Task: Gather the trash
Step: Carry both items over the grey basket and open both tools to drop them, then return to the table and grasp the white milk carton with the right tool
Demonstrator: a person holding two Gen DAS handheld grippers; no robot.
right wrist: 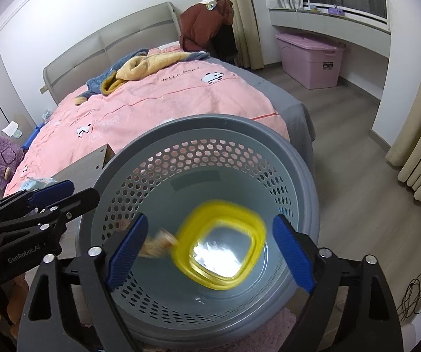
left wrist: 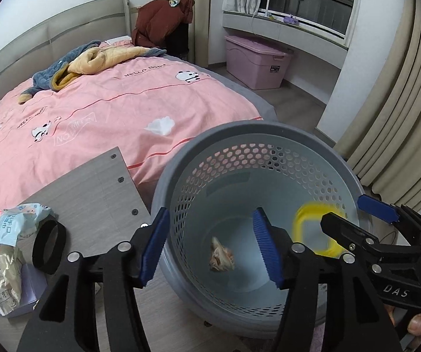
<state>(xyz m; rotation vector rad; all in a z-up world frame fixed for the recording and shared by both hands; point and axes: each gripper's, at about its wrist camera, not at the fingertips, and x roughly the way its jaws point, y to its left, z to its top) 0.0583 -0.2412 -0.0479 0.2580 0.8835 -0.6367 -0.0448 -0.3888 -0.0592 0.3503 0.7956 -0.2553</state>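
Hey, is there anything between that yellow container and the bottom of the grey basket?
Nothing visible blocks it. The yellow container, blurred, is already inside the basket, free between the right gripper's open jaws. Below it lies only a crumpled scrap on the basket floor, off to one side.

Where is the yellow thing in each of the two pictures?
Left wrist view: the blurry yellow ring is at the right inside the grey basket, just left of the right claw.
Right wrist view: the yellow ring is low in the middle, inside the basket, between the open right claw's blue fingers.
Shared landmark: the pink storage box by the window.
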